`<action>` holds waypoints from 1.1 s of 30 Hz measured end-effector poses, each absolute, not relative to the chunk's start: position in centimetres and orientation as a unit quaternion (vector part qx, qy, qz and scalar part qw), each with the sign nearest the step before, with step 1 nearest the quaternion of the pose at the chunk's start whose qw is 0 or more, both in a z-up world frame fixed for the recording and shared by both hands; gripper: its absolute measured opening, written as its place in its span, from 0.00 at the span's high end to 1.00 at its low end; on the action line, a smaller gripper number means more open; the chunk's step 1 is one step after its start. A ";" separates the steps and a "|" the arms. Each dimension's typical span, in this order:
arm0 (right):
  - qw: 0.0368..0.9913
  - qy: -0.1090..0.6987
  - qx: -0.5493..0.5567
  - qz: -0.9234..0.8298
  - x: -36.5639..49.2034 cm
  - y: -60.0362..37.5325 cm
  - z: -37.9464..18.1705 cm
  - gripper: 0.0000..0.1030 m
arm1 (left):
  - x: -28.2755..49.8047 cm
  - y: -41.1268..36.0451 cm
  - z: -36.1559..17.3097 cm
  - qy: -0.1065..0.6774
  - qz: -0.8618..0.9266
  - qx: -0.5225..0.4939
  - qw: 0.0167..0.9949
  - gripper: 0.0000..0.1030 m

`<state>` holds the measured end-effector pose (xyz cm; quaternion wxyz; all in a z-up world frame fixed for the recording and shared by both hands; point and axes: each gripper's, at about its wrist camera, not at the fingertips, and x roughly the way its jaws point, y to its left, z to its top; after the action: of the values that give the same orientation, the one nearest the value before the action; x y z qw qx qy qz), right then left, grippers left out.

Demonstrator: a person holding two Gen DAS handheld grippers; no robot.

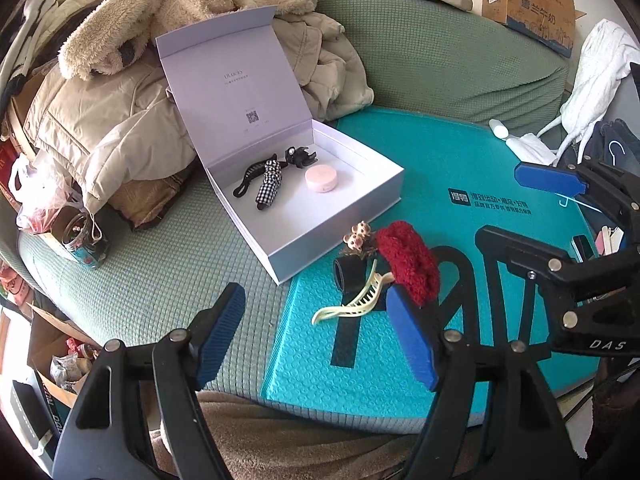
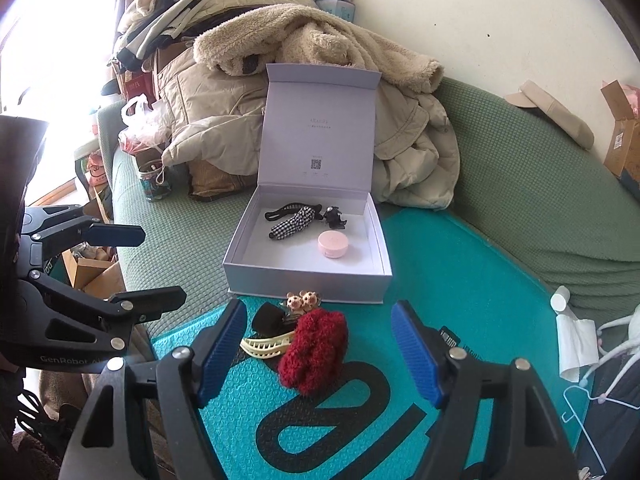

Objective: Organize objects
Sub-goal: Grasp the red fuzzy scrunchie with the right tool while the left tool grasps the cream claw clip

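Red fuzzy scrunchie lies centre frame between the wide, empty right gripper pads; left gripper, also wide, sits farther left

Bright daylight, window glare left; fisheye-warped edges

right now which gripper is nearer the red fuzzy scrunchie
Right. The right gripper has the red scrunchie between its open fingers; the left gripper sits off to its side, nearer the cream claw clip.
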<state>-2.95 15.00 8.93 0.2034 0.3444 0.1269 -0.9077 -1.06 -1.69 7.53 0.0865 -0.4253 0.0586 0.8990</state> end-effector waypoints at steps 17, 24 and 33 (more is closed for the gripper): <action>0.231 0.120 0.397 -0.880 -2.4 14.2 2.6 0.27 | -0.9 -1.5 1.9 0.053 0.877 -0.468 0.093 0.30; 0.228 0.110 0.418 -0.873 -4.6 14.2 0.7 0.27 | -2.8 -1.9 -0.3 0.040 0.868 -0.486 0.094 0.30; 0.223 0.095 0.437 -0.866 -7.6 14.4 -1.3 0.27 | -5.6 -2.3 -2.9 0.020 0.853 -0.509 0.108 0.30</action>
<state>-7.60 14.42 -1.29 0.2229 0.4365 0.0948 -0.8665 -5.60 -2.29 -2.87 0.1082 -0.5094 0.0201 0.8534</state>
